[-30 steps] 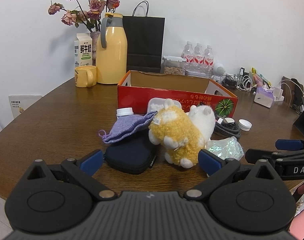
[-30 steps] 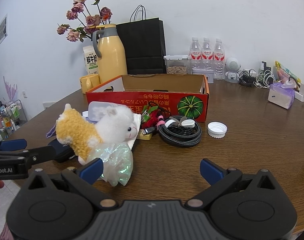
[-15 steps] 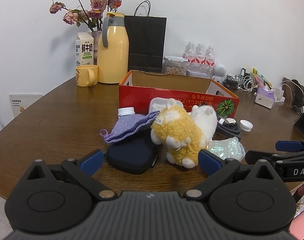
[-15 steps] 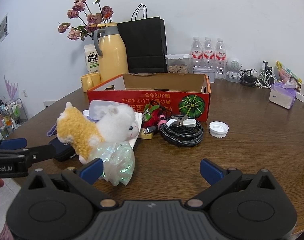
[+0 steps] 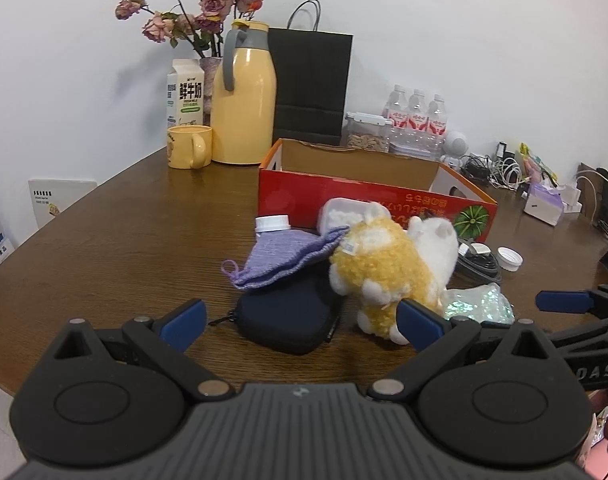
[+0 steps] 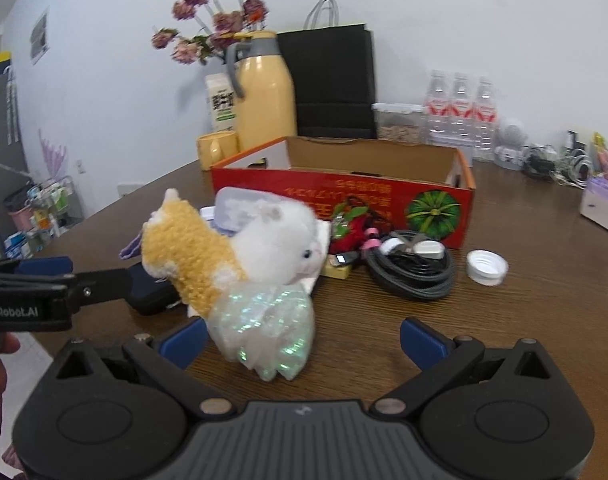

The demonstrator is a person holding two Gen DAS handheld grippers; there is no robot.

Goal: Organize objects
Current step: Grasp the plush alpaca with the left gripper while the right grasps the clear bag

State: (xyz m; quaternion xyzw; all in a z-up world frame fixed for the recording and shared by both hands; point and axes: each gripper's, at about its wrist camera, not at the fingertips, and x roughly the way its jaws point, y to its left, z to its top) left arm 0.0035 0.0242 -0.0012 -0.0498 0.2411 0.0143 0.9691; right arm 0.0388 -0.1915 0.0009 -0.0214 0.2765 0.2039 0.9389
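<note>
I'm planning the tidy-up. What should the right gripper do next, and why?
Probably ease the right gripper forward onto the iridescent bag: its jaws are open and empty, the bag lies just ahead, and the box behind is open.

Plush [image 5: 387,268]: yellow-orange body, white head. Cloth [image 5: 288,256]: lilac knit. Pouch [image 5: 288,320]: dark navy. Wrapper [image 6: 264,324]: clear, iridescent green-pink flecks. Box [image 6: 383,196]: red outside with a green pumpkin print, plain brown inside. Cable [image 6: 411,272]: black. Cap [image 6: 486,267]: white. Flask [image 5: 244,108]: yellow with grey lid and handle. Mug [image 5: 190,147]: yellow. Bag [image 5: 309,84]: black. Table [image 5: 124,232]: dark brown wood grain. Finger pads [image 6: 419,342]: blue.
</note>
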